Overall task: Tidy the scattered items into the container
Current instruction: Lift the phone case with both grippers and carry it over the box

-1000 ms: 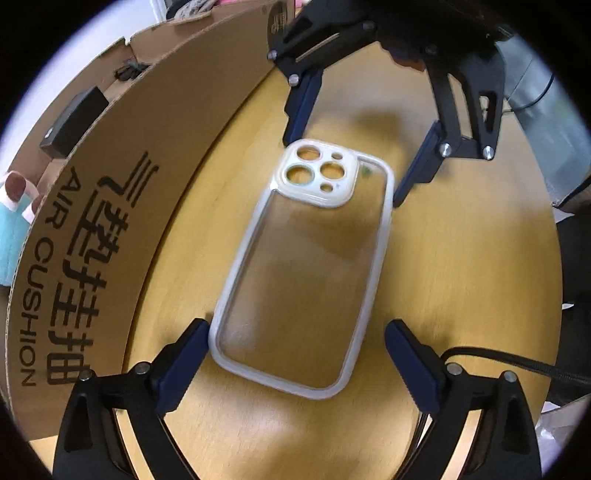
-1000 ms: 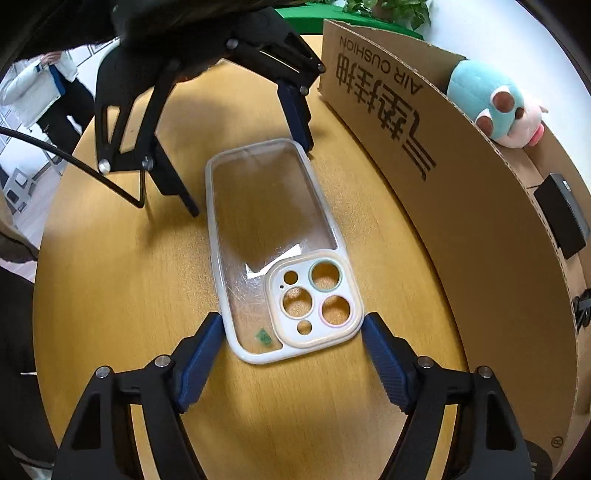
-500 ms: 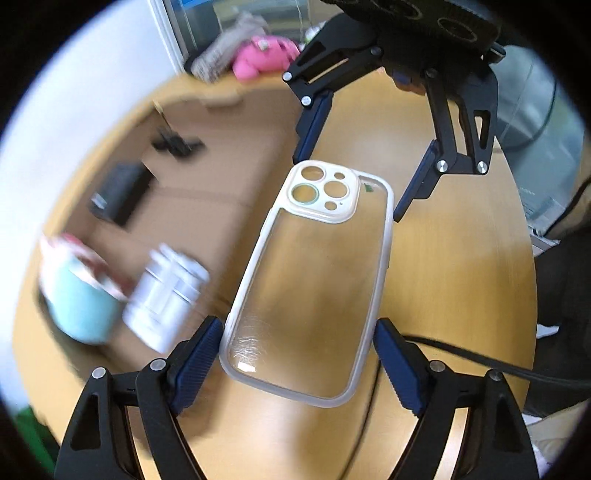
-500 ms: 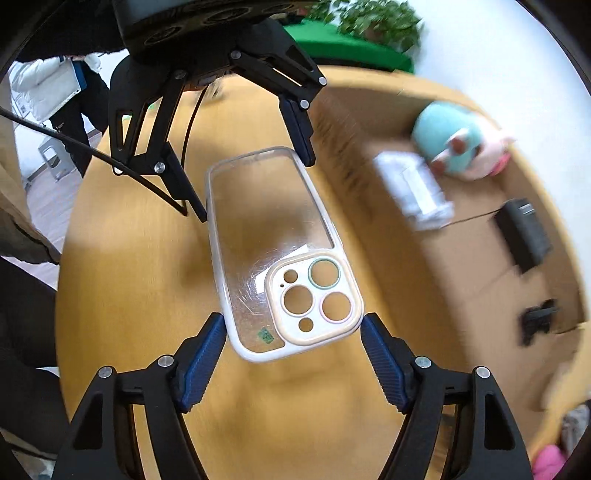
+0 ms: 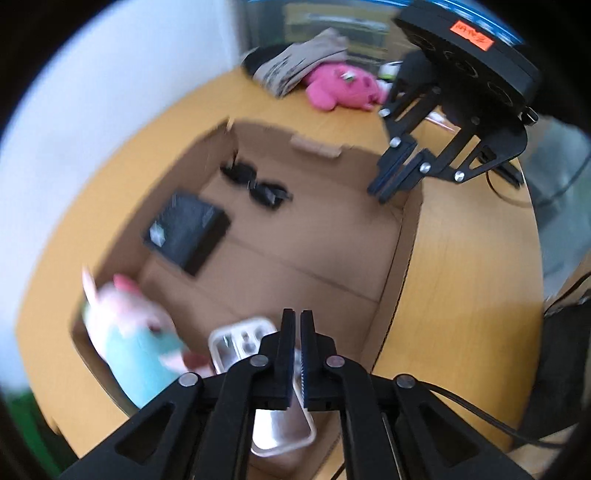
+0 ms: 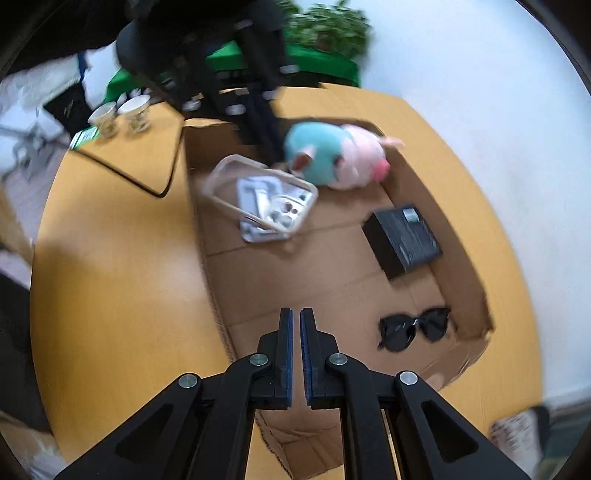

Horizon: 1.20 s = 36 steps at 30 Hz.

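- Both claws are squeezed shut on nothing: the left gripper (image 5: pixel 297 325) and the right gripper (image 6: pixel 296 323) hang over the open brown cardboard box (image 6: pixel 402 173).
- See-through white-edged phone case (image 6: pixel 264 197) lies tilted inside the box, atop a flat silvery packet (image 6: pixel 258 225); its camera holes point toward the right claw.
- Beside it rests a blue-and-pink plush toy (image 6: pixel 338 157).
- Farther along sit a black box (image 6: pixel 402 240) and black sunglasses (image 6: pixel 413 328).

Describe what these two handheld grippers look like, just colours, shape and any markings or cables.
Both are matte black linkage frames with silver rivets at the joints. The left gripper and the right gripper each have two flat fingers lined with ribbed dark blue pads. The right unit's round black head carries an orange sticker with illegible writing. A black cable trails from the left.
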Tool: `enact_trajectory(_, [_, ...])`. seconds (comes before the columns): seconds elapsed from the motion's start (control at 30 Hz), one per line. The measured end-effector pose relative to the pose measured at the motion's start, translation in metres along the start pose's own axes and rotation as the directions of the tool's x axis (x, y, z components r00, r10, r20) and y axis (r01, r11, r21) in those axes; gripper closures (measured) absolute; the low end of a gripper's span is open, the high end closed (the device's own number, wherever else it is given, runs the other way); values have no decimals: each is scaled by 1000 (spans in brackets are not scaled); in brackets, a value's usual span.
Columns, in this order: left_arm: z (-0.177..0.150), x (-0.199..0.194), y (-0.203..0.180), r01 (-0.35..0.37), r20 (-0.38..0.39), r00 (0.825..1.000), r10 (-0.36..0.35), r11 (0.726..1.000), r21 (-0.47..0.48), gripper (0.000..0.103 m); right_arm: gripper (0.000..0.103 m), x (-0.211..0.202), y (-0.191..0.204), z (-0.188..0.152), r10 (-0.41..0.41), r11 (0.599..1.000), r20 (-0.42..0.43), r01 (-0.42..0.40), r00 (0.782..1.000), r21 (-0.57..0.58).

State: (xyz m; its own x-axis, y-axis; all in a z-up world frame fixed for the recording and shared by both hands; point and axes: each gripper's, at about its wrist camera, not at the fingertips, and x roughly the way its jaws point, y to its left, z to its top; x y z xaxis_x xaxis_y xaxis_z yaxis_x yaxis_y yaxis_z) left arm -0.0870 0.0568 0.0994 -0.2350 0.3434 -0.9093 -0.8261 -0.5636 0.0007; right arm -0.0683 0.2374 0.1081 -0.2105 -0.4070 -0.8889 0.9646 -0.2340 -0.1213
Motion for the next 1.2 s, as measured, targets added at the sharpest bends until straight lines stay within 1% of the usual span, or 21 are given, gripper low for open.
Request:
enact_trajectory(0.03, [-4,2,5,-9,-13,1000,9,999,-37,78,96,4,-12,-2,20,999,6,-20,1000,36])
enact_trajectory(0.07, [-12,6,14,-30,-31,999,27,993,-114,65,81,9,-20,-7,34,997,13,-35,999,73])
enact_trajectory(0.1, [-20,3,19,-44,-39,999,38,984,-170,36,67,15,-28,-10,41,993,20,-43,999,112])
enact_trajectory(0.13, [-25,3,24,-55,-47,998,46,973,-226,23,30,22,-36,-10,50,986,28,-54,998,158])
enact_trajectory(0.17, [-35,5,32,-62,-61,997,46,950,-305,23,12,26,-44,-8,75,972,49,-84,996,217])
enact_trajectory(0.27, [-55,13,47,-69,-101,995,25,886,-459,23,12,46,-65,13,198,901,115,-228,973,370])
enact_trajectory(0.3, [-59,17,50,-60,-111,994,7,873,-484,23,12,58,-69,25,240,879,136,-274,961,390])
enact_trajectory(0.37, [-67,27,49,-61,-159,987,-22,866,-496,23,12,81,-70,49,300,861,165,-341,940,378])
enact_trajectory(0.43, [-74,39,51,-90,-208,978,-20,858,-505,25,13,116,-70,71,356,844,151,-386,922,373])
enact_trajectory(0.5, [-85,50,61,-88,-234,970,-58,819,-567,27,22,154,-68,86,420,813,118,-431,900,392])
enact_trajectory(0.53, [-90,52,64,-88,-238,969,-68,805,-587,32,39,168,-64,90,446,803,97,-446,890,395])
enact_trajectory(0.57, [-95,55,68,-89,-244,967,-77,793,-602,40,61,180,-57,94,461,804,71,-450,885,390])
enact_trajectory(0.6, [-100,57,71,-93,-254,963,-84,785,-612,59,69,184,-52,96,458,811,58,-444,887,382])
enact_trajectory(0.63, [-103,58,73,-111,-266,961,-75,778,-618,71,72,182,-49,98,439,821,72,-432,896,373])
enact_trajectory(0.7, [-110,54,77,-119,-258,964,-63,765,-632,81,88,174,-43,98,422,831,97,-427,902,358])
enact_trajectory(0.73, [-112,53,78,-126,-259,964,-56,764,-633,97,89,169,-43,97,423,823,110,-432,899,369])
enact_trajectory(0.8, [-112,48,80,-99,-234,970,-71,760,-642,96,91,160,-43,93,412,818,133,-430,901,382])
enact_trajectory(0.97, [-80,24,72,-65,-168,985,-45,802,-594,96,92,114,-48,77,340,800,211,-399,917,448])
enact_trajectory(1.07, [-39,12,74,-32,-108,994,-33,837,-547,102,92,77,-64,52,257,755,271,-368,928,542])
enact_trajectory(1.1, [-18,12,78,-29,-93,995,-23,852,-522,102,92,63,-72,38,212,729,286,-346,934,591])
enact_trajectory(1.2, [27,35,80,0,-68,997,-36,887,-462,102,92,47,-88,1,110,662,267,-271,957,699])
